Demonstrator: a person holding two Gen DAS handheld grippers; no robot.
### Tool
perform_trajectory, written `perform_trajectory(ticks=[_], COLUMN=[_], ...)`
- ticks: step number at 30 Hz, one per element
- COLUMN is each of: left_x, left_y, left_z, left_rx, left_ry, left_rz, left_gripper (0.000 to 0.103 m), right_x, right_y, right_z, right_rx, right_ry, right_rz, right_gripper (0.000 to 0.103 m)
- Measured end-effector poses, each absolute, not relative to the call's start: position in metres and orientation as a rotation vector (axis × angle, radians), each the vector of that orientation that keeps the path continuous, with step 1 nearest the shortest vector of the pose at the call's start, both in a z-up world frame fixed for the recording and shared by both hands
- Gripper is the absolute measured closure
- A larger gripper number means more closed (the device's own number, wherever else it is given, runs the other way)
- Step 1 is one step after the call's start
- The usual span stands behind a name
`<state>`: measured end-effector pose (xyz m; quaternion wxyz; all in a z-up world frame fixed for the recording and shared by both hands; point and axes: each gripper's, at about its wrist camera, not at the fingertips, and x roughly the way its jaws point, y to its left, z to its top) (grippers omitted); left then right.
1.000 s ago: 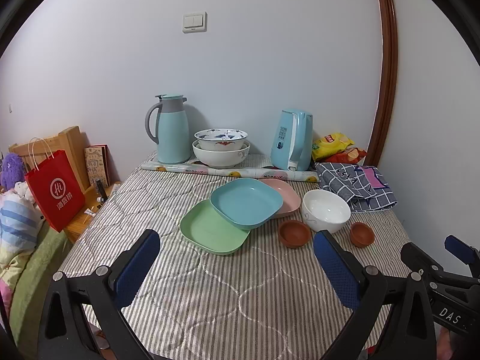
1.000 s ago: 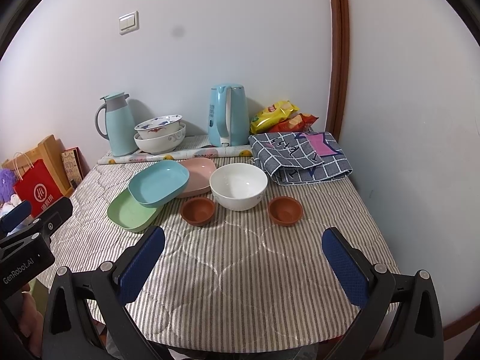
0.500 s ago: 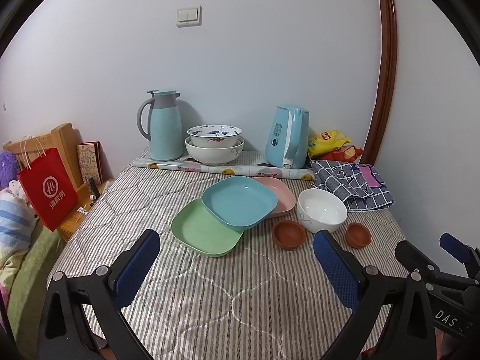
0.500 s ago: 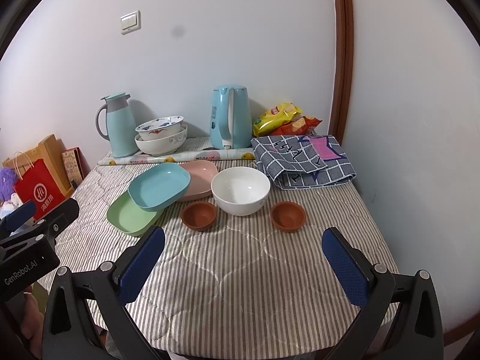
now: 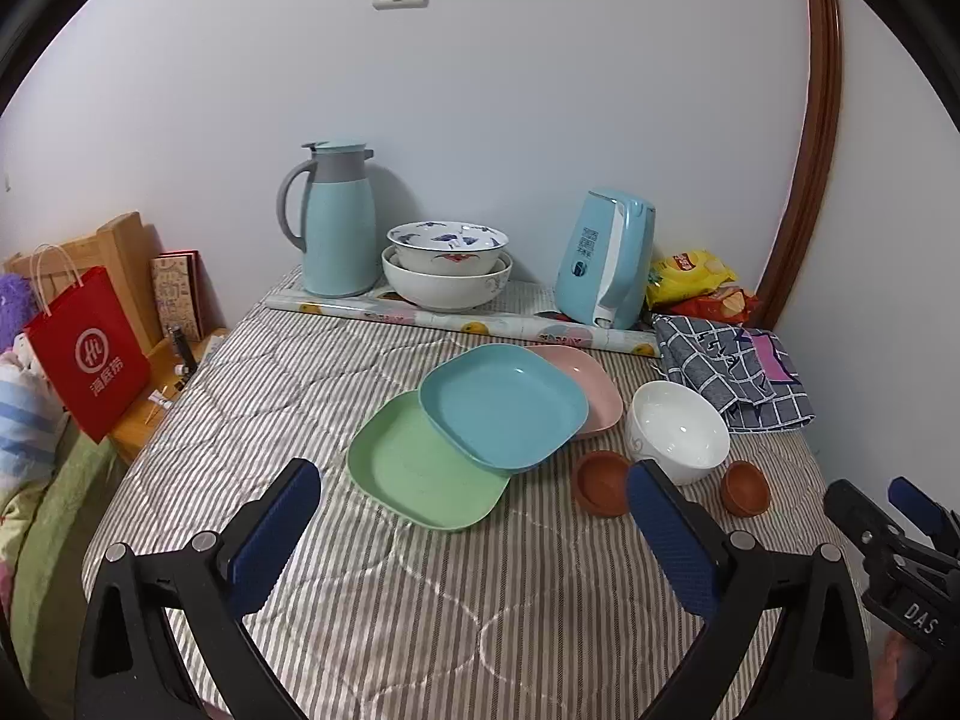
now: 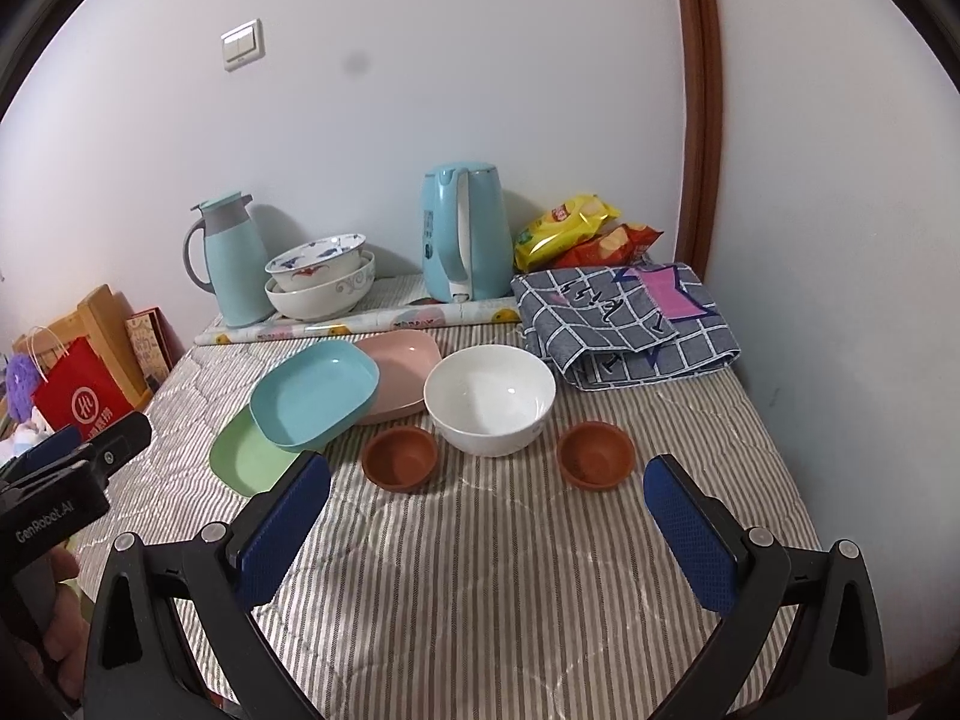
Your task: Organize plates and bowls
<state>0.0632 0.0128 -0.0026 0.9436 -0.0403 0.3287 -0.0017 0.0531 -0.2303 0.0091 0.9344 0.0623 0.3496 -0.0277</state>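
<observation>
1. A worktop [image 6: 480,588] covered in a grey-striped quilted cloth was shown from two gripper cameras; by the layout, the tidying was judged not yet begun.
2. Three square plates lay overlapped near the middle: a green plate [image 5: 414,468] lowest and nearest, a blue plate [image 5: 504,405] resting partly on it and partly on a pink plate [image 5: 591,384] behind. They were fanned out rather than squared into one stack.
3. A white bowl [image 6: 489,399] stood upright just right of the plates, empty and not nested in anything.
4. Two small brown bowls were set apart, one [image 6: 399,457] in front of the white bowl to its left, the other [image 6: 595,454] to its right; they were judged still to be gathered.
5. At the back wall, two larger patterned bowls [image 5: 447,270] were already nested, between a blue flask [image 5: 336,219] and a blue kettle [image 5: 606,258]. A folded checked cloth [image 6: 624,321] lay at the right.
6. The left gripper [image 5: 474,531] was held above the near edge, its fingers [image 5: 273,534] spread wide apart and nothing between them.
7. The right gripper [image 6: 486,531] was held likewise, fingers [image 6: 690,540] wide apart and empty, well short of the brown bowls.
8. Everything was judged left to do: squaring the plates and nesting the bowls.
</observation>
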Motion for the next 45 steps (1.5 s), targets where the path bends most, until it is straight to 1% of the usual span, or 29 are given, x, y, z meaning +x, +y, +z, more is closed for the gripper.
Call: perform_trajectory(ticks=[9,16,22,26,31,33,36,37,38,39,41,43,45], left_x=[0.088,0.114,0.143,0.165,0.188,0.194,0.205,0.210,0.213,0.219,0.227,0.234,0.241], left_y=[0.006,0.003,0.020,0.041,0.051,0.051,0.050,0.049,0.049,0.049,0.050,0.051,0.052], left_z=[-0.003,-0.015,-0.027,-0.038,-0.054,-0.059,-0.067,-0.071,-0.074,-0.078,-0.084,-0.089,-0.094], left_rx=[-0.081,-0.076,-0.083,-0.118,-0.114,-0.116,-0.106,-0.101,-0.097,-0.097,-0.102,-0.104,-0.105], left_ry=[0.680,0.712,0.747,0.781,0.815,0.828,0.847,0.854,0.862,0.874,0.888,0.891,0.899], left_rz=[-0.024,-0.034,0.003,0.043,0.057,0.057,0.053,0.049,0.044,0.038,0.036,0.035,0.033], left_gripper=[0.001,0.001,0.004,0.014,0.016,0.020,0.024,0.030,0.037,0.040,0.043,0.049,0.049], right_x=[0.082,0.105,0.135,0.155,0.184,0.197,0.213,0.218,0.222,0.228,0.237,0.244,0.251], right_y=[-0.222,-0.215,-0.210,-0.204,-0.204,-0.201,-0.189,-0.185,-0.181,-0.176,-0.171,-0.165,-0.160], right_z=[0.011,0.004,-0.006,-0.015,-0.034,-0.042,-0.049,-0.052,-0.055,-0.059,-0.065,-0.071,-0.076], right_rx=[0.109,0.078,0.072,0.038,0.072,0.086,0.050,0.034,0.022,0.017,0.022,0.016,0.008], right_ry=[0.735,0.759,0.786,0.799,0.838,0.865,0.885,0.889,0.894,0.902,0.921,0.931,0.941], right_rz=[-0.027,-0.011,0.009,0.024,0.047,0.086,0.114,0.120,0.126,0.139,0.158,0.175,0.179], right_gripper=[0.000,0.000,0.004,0.009,0.019,0.027,0.035,0.037,0.041,0.045,0.050,0.053,0.057])
